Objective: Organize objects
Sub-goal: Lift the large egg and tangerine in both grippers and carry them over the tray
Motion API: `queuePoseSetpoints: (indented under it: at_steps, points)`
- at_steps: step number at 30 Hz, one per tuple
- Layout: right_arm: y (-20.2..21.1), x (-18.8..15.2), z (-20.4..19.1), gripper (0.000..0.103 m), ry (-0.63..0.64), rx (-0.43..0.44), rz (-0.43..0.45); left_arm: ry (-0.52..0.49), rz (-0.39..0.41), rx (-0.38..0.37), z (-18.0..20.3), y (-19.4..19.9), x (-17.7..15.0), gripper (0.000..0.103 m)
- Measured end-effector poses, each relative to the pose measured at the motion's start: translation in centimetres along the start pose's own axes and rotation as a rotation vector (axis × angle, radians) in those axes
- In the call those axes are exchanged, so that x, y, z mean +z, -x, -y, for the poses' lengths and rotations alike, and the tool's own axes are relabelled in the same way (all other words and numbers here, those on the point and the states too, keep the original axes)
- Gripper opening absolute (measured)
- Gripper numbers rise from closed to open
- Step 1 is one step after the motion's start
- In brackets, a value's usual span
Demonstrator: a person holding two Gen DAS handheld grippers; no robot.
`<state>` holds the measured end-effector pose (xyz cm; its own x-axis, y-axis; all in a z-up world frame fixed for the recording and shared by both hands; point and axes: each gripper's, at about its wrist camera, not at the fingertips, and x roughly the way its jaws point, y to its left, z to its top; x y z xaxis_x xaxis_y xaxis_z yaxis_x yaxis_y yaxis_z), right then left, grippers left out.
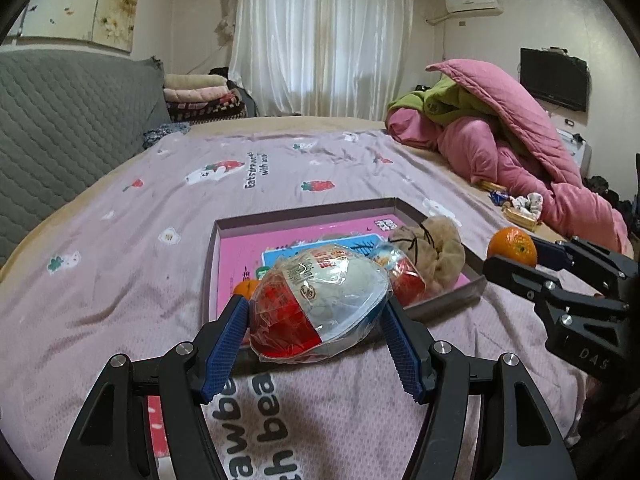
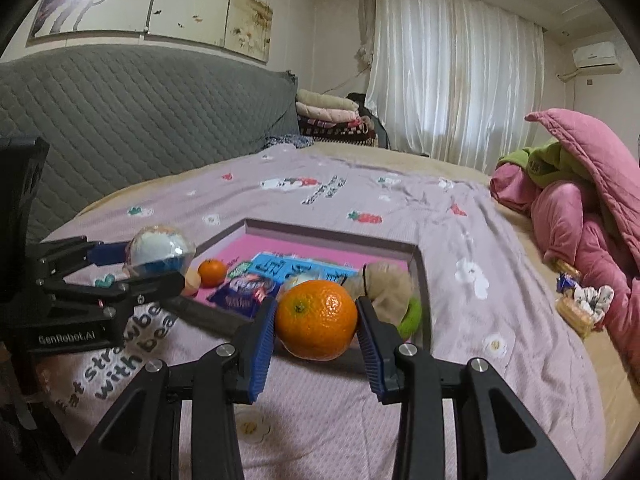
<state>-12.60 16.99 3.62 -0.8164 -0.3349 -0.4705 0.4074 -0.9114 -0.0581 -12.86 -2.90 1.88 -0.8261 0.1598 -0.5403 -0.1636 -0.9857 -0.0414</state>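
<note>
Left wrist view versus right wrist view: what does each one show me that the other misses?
Only the left wrist view shows the wall-mounted TV. Only the right wrist view shows the blue snack packet in the tray, and the left gripper's side label. Both show the left gripper holding the wrapped red-and-white egg-shaped toy, the right gripper holding the orange, the pink-lined tray, a small orange in it, and the pink quilt.

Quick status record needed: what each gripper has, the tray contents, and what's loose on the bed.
left gripper: shut on wrapped egg toy
right gripper: shut on orange
tray: small orange, blue snack packet, beige pouch, booklet
bed, right side: snack packets beside pink quilt
</note>
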Motion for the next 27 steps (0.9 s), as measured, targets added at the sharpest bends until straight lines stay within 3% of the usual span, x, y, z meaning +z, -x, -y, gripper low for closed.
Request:
queuePoseSetpoints:
  at_steps: [21,27]
  points:
    - [-2.6,3.3,1.2,0.040,0.009,-0.011,0.034,0.035,0.010,0.008,-1.7,-2.6,3.4,0.069]
    - [-3.2,4.1,2.1,0.040,0.015,-0.022,0.042,0.034,0.048,0.021,-2.8,-2.9,5.3,0.069]
